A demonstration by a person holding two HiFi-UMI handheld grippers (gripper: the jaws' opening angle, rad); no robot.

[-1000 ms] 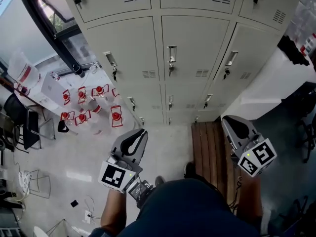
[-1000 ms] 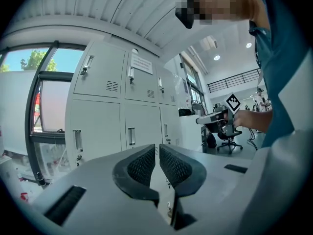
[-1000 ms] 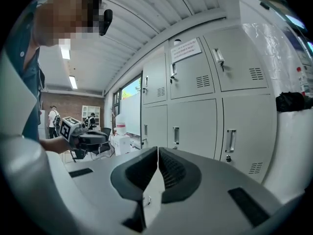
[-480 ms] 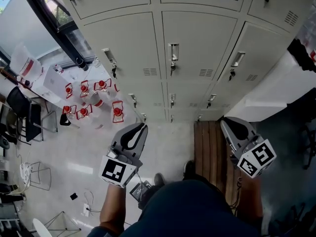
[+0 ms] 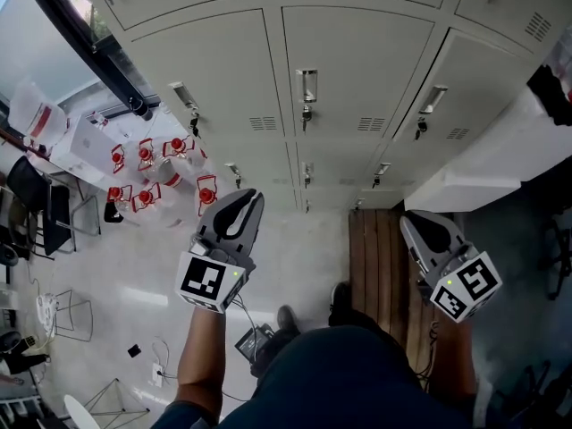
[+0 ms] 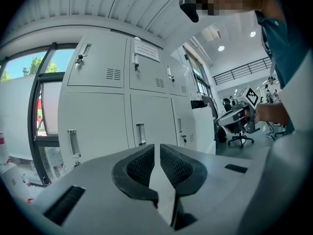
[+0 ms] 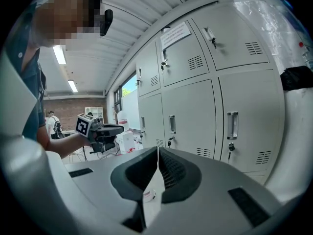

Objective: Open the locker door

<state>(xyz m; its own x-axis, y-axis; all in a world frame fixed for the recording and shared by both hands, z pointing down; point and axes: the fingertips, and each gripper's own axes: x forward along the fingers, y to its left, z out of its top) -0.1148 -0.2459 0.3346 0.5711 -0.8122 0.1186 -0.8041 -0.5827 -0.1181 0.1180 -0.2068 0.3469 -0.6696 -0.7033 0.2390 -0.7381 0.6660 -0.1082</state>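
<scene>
Grey locker doors (image 5: 353, 79) well apart from left tongs (image 5: 251, 197) and right tongs (image 5: 410, 220), both pairs together, empty

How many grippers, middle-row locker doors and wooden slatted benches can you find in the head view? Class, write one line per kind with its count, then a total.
Grippers: 2 (left gripper, right gripper)
Middle-row locker doors: 3 (left door, centre door, right door)
Wooden slatted benches: 1 (wooden slatted bench)
Total: 6
</scene>
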